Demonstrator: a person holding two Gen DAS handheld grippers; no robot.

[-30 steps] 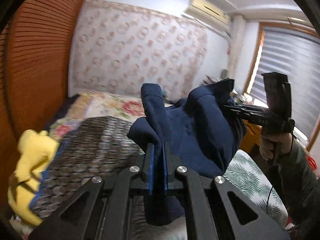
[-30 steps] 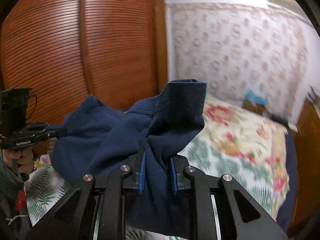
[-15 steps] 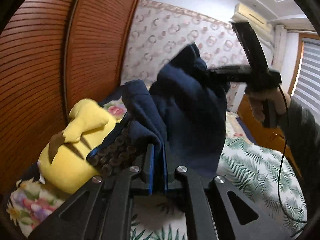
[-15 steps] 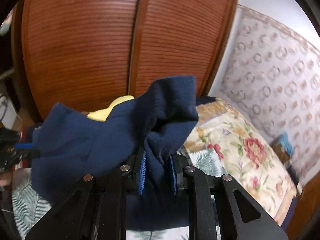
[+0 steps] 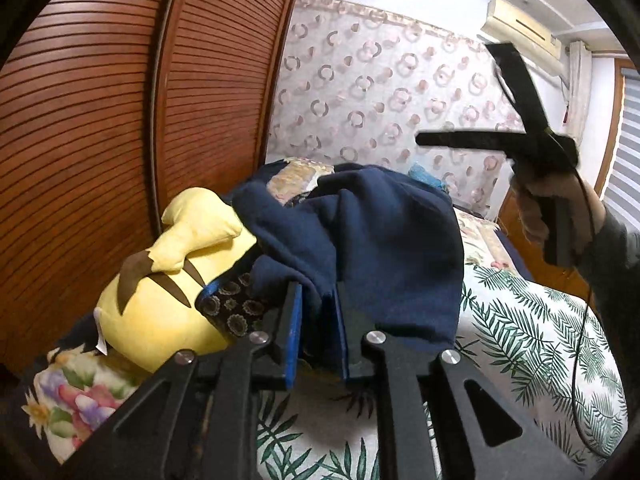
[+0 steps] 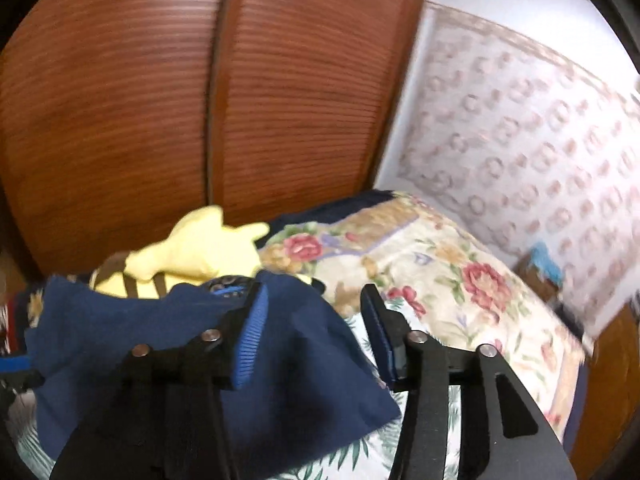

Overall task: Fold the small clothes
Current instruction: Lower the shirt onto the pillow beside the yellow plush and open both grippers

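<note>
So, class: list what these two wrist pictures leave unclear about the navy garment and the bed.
- Navy garment: its type and how far it is folded; bunched in the left wrist view, blurred in the right wrist view.
- Left gripper, opening: cloth between its fingers hides whether the pads still press.
- Patterned dark cloth: mostly under the garment.
- Yellow plush toy: lower part cut off by the gripper body.

Navy garment [image 5: 384, 240], yellow plush toy [image 5: 160, 304] with brown stripes, green leaf-print sheet [image 5: 532, 344], rose-patterned quilt [image 6: 440, 264]
</note>
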